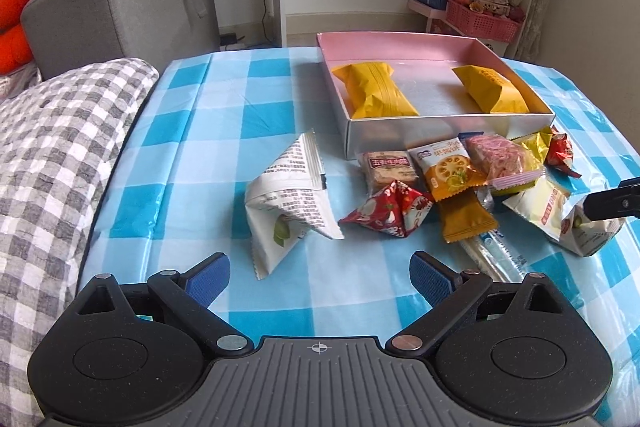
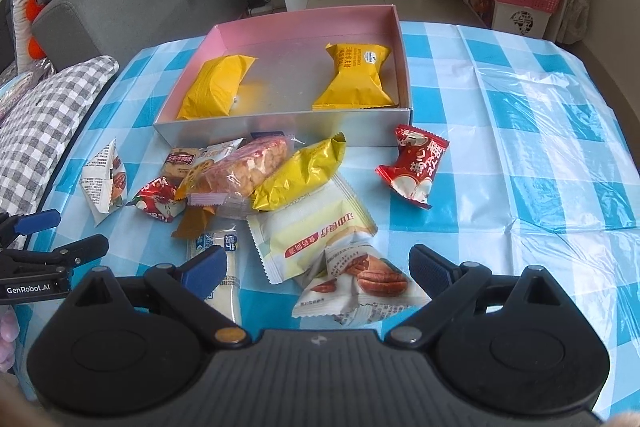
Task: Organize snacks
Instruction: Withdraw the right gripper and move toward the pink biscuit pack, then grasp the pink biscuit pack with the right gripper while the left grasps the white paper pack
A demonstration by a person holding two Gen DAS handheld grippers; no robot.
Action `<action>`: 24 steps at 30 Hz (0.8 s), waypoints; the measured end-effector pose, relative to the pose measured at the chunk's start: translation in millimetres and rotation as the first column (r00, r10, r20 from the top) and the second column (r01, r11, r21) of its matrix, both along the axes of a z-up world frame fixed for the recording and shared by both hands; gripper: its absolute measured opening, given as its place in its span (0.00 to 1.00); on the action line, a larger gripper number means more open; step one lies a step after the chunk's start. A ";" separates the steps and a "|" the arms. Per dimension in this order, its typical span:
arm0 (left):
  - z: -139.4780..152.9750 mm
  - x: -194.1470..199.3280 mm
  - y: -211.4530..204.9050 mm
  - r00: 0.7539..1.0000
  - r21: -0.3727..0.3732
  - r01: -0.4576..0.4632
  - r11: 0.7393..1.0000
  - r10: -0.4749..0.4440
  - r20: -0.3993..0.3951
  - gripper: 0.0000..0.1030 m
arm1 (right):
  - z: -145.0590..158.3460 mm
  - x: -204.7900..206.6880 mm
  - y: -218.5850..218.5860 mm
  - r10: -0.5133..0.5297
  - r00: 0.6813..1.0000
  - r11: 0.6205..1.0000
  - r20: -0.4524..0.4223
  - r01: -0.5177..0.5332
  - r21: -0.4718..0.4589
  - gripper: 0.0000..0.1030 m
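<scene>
A blue-checked tablecloth (image 2: 500, 115) carries a pink-lined box (image 2: 280, 121) at twelve o'clock, two yellow packets (image 2: 218, 87) inside, with loose snacks (image 2: 280, 171) heaped just before its near wall. The left gripper (image 1: 319, 277) and right gripper (image 2: 316, 267) both hover with fingers apart, a pecan packet (image 2: 360, 285) between the right one's fingers, unclamped.

My right gripper (image 2: 316, 269) is spread wide over a pecan packet (image 2: 360, 287), with the rest of the snack pile just past it and two yellow packets (image 2: 218, 87) already sitting in the pink-lined box (image 2: 280, 125).
</scene>
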State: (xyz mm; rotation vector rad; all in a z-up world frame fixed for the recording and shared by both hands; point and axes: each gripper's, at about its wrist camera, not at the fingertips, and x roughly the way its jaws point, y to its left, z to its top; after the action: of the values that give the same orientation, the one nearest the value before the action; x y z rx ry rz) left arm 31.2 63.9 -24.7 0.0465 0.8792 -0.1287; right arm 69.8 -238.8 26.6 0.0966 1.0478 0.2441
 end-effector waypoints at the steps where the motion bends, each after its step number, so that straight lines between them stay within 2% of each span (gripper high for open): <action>1: -2.1 1.5 3.3 1.000 0.001 -0.005 1.000 0.005 0.007 0.95 | -0.8 1.0 -2.5 -0.009 1.000 1.000 -0.004 0.009 0.001 0.94; 8: -6.2 18.2 17.0 0.997 -0.066 -0.037 0.997 0.042 0.068 0.95 | -1.9 12.1 -12.4 -0.051 0.999 0.998 -0.012 0.052 0.040 0.94; 13: -9.5 28.5 10.7 0.995 -0.034 -0.034 0.999 0.037 0.089 0.95 | 6.1 22.1 -5.0 -0.037 0.999 0.995 0.003 0.036 0.095 0.93; 19: -12.1 39.4 7.0 0.994 -0.010 -0.073 0.997 0.073 0.084 0.93 | 10.9 35.8 10.0 -0.036 0.999 0.988 0.003 0.035 0.150 0.83; 22: -12.4 43.0 6.7 0.993 -0.018 -0.091 0.996 0.093 0.077 0.91 | 10.7 43.0 18.3 -0.038 0.999 0.984 -0.004 0.038 0.176 0.76; 24: -11.8 45.0 6.0 0.993 -0.025 -0.094 0.995 0.096 0.073 0.89 | 9.9 46.7 23.6 -0.037 0.999 0.979 -0.016 0.039 0.201 0.68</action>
State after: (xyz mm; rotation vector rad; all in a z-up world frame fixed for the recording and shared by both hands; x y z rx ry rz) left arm 76.2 69.9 -36.6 -0.0110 0.8048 -0.0473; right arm 116.5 -215.2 36.5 0.3013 1.0304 0.3152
